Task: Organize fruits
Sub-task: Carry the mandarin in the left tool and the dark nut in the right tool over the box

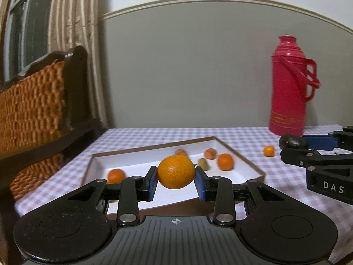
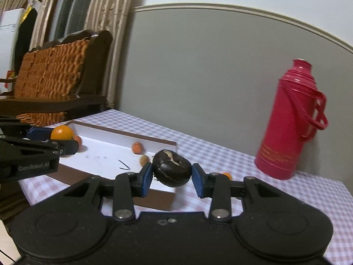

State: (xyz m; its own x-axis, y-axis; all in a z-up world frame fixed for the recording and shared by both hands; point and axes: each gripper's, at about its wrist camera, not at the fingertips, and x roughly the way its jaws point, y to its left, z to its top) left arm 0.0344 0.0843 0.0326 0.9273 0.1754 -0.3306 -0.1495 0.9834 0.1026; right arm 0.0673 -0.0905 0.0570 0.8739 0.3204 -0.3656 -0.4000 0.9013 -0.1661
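Observation:
My left gripper (image 1: 176, 177) is shut on a large orange (image 1: 176, 171) and holds it above the near part of a white tray (image 1: 132, 163) with brown walls. The tray holds several small oranges (image 1: 225, 161) and a greenish fruit (image 1: 203, 163). My right gripper (image 2: 172, 175) is shut on a dark, cracked round fruit (image 2: 172, 170) above the tray's right end (image 2: 169, 148). That gripper also shows at the right of the left wrist view (image 1: 293, 146). One small orange (image 1: 269, 150) lies on the cloth outside the tray.
A tall red thermos (image 1: 289, 88) stands at the back right of the checked tablecloth (image 1: 275, 176), near the grey wall. A wicker chair (image 1: 33, 101) with a dark frame stands at the table's left. Curtains and a window are behind it.

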